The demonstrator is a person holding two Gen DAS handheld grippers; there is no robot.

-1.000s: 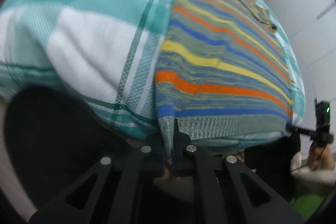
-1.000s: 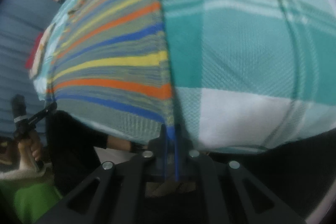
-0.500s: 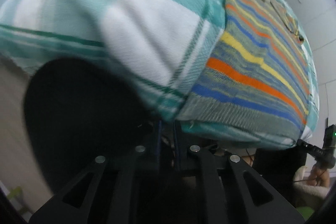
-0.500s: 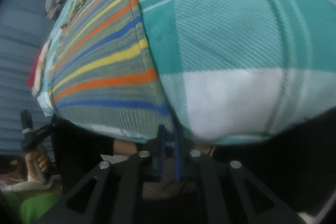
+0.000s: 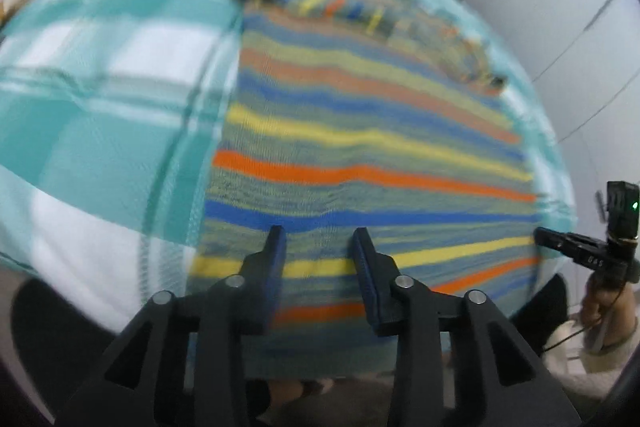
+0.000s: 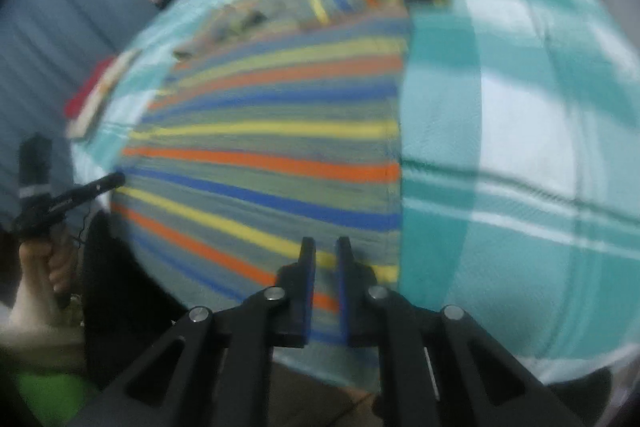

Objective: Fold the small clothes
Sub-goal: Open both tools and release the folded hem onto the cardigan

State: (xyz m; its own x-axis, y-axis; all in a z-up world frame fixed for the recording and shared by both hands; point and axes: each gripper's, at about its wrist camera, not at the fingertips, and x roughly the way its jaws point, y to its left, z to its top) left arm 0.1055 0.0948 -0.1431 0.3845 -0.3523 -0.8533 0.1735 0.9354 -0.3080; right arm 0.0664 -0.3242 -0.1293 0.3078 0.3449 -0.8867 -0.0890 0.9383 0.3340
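Observation:
A striped garment (image 5: 360, 131) with orange, yellow and blue bands lies flat on a teal and white plaid bedsheet (image 5: 100, 107). My left gripper (image 5: 318, 233) is open and empty, above the garment's near left corner. In the right wrist view the same garment (image 6: 272, 147) lies spread. My right gripper (image 6: 325, 243) is open a little and empty, above the garment's near right corner. Each view shows the other gripper at the garment's far side edge: the right one (image 5: 580, 247) and the left one (image 6: 80, 191).
The plaid sheet (image 6: 520, 127) covers the bed to the right of the garment. Folded items (image 6: 100, 87) lie at the bed's far left edge. White cupboard doors (image 5: 560, 7) stand behind the bed. Both views are blurred.
Both grippers let go of the garment's near edge and opened. They rose above the bed, and the garment now lies flat.

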